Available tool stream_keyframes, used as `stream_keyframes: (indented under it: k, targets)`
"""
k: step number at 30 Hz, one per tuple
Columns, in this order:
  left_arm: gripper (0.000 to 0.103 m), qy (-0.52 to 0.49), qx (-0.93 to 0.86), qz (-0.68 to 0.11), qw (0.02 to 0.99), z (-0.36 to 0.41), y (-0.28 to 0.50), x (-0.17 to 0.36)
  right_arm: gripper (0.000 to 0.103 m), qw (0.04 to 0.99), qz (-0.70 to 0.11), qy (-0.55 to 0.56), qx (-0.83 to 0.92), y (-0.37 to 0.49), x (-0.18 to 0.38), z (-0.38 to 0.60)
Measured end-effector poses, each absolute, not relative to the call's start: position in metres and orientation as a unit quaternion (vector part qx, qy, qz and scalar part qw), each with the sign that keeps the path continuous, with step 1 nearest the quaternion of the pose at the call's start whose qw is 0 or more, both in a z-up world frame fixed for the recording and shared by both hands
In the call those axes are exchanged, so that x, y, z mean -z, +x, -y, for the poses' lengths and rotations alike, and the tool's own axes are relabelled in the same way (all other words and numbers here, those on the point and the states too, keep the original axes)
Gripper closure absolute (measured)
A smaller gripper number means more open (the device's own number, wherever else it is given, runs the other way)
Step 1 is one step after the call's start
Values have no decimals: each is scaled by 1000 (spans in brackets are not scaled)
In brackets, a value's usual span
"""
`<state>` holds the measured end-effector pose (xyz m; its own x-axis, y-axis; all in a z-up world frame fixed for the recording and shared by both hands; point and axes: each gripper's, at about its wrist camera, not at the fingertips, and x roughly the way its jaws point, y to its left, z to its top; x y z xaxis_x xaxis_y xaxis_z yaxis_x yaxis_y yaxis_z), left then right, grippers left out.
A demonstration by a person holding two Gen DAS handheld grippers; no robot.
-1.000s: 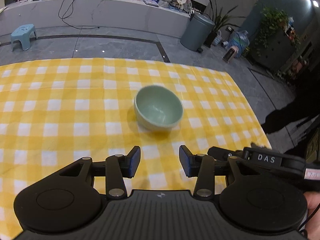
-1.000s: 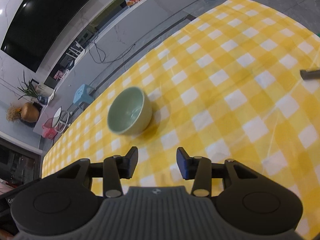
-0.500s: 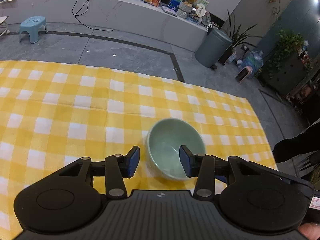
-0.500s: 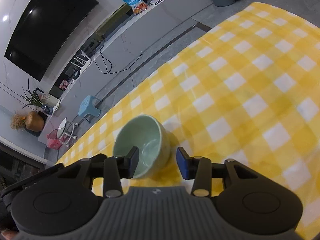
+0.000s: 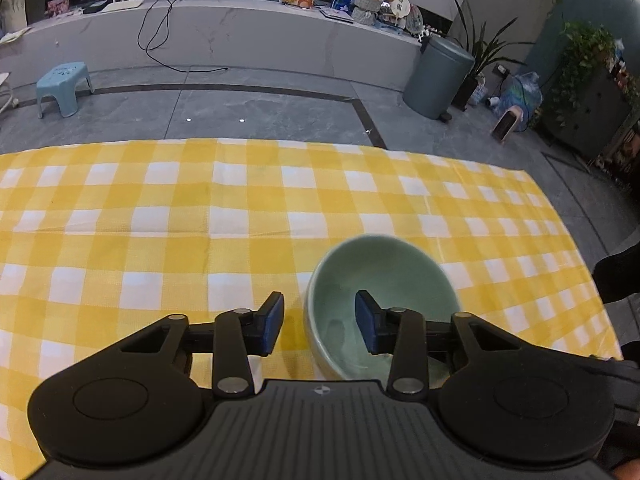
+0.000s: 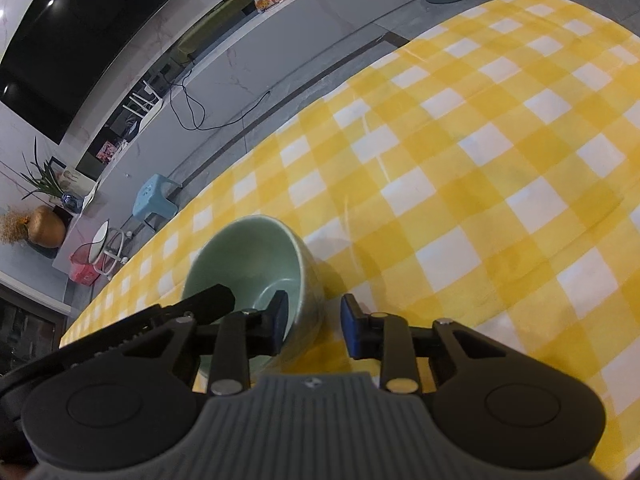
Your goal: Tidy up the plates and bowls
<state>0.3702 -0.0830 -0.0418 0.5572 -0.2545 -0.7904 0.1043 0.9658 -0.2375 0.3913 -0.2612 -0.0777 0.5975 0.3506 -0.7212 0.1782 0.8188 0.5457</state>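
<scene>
On the checked cloth (image 5: 168, 216), I've brought both grippers in since a second ago: left gripper (image 5: 318, 322) and right gripper (image 6: 314, 322) each straddle the bowl (image 5: 380, 276) rim, jaws wide, ready to clamp.

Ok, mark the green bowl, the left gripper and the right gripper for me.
green bowl (image 5: 384, 276): left wrist view, on its inner far wall.
left gripper (image 5: 319, 323): left wrist view, midway between the open fingertips, astride the bowl's wall.
right gripper (image 6: 314, 323): right wrist view, midway between the open fingertips.
</scene>
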Motion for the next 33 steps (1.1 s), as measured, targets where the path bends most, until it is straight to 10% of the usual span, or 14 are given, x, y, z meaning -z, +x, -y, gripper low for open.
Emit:
stream_keyframes:
  k: [8, 33]
  targets:
    - [93, -70, 105, -463, 877, 87, 369, 45, 94, 841, -452, 292, -49, 391, 83, 259]
    - [93, -79, 108, -449, 884, 87, 285, -37, 95, 826, -452, 334, -46, 303, 8, 266]
